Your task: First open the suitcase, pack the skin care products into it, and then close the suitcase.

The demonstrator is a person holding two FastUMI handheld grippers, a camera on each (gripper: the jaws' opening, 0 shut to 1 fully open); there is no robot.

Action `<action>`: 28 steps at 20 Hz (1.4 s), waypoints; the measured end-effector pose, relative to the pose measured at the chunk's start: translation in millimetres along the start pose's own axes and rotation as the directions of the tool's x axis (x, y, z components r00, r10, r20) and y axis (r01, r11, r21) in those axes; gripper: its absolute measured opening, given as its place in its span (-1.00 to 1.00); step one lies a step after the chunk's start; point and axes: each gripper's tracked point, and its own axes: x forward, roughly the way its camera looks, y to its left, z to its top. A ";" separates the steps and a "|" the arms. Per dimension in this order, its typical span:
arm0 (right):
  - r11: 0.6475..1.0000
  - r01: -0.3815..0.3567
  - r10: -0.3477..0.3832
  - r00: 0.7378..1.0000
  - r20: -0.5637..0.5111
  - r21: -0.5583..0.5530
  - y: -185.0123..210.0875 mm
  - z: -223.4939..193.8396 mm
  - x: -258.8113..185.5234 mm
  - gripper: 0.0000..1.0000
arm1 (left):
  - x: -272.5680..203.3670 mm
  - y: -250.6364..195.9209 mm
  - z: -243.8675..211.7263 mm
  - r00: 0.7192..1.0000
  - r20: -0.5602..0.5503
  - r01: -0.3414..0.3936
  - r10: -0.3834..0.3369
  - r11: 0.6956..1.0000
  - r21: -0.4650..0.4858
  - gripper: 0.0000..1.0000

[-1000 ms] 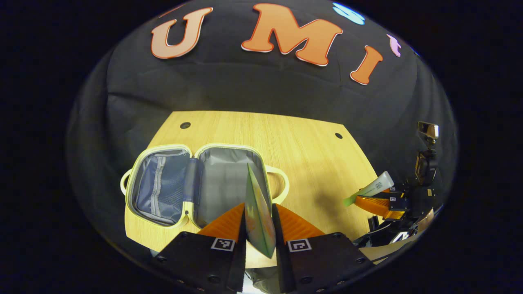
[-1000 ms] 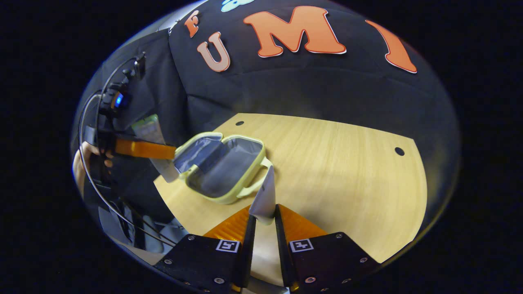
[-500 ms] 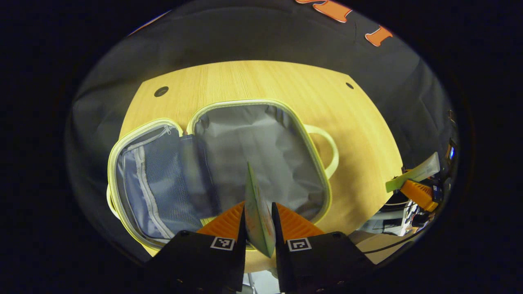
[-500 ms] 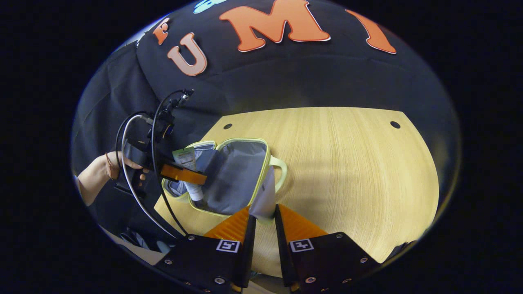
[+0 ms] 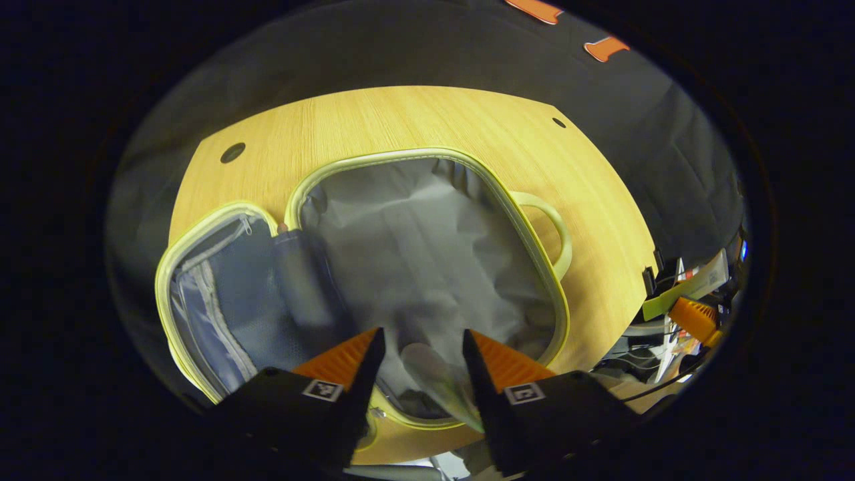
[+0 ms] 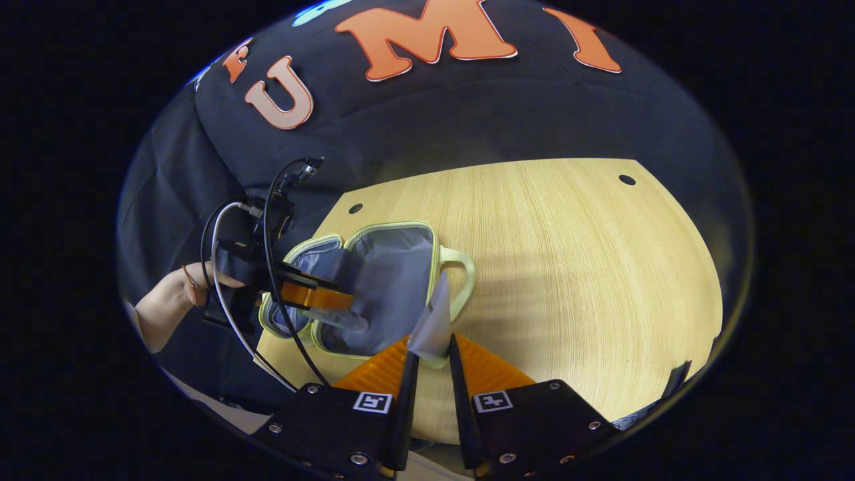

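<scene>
Suitcase (image 5: 427, 254) is lying flat open on the wooden tabletop (image 5: 414, 120), mesh-pocket half on the left, grey-lined half on the right with its handle sticking out. Left claw (image 5: 417, 351) hangs over the near edge of that grey half, fingers spread apart, and a skincare tube (image 5: 441, 384) lies loose between them inside the case. Over on the right, the right claw (image 6: 427, 354) is clamped tight on a second tube (image 6: 434, 321), held upright just beside the handle.

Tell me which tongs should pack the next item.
Right. The right tongs grip a tube beside the open suitcase; the left tongs stand open over a tube lying inside.
</scene>
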 end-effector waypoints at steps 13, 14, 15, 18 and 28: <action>1.000 0.003 -0.003 1.000 -0.023 0.002 -1.0 6.5 7.2 -0.39 | -14.2 -25.4 -64.2 0.996 -0.086 0.026 -0.027 1.000 -0.007 0.82; 1.000 0.001 -0.001 1.000 -0.023 0.003 -0.9 7.1 8.4 -0.39 | -11.5 -22.3 -64.0 0.996 -0.090 0.006 -0.008 1.000 -0.014 0.38; 1.000 -0.001 0.001 1.000 -0.023 0.002 -1.5 7.7 8.0 -0.39 | -9.1 -18.3 -58.7 0.995 -0.097 0.000 -0.003 1.000 -0.027 -0.06; 1.000 0.002 -0.002 1.000 -0.026 0.002 -4.0 7.1 8.5 -0.39 | 4.7 -16.8 -48.8 0.994 -0.106 0.011 -0.013 1.000 -0.021 -0.54; 1.000 0.009 -0.009 1.000 -0.016 0.009 -9.1 11.3 7.0 -0.39 | -4.9 -0.7 38.4 0.998 0.033 -0.055 0.055 0.998 0.003 -0.52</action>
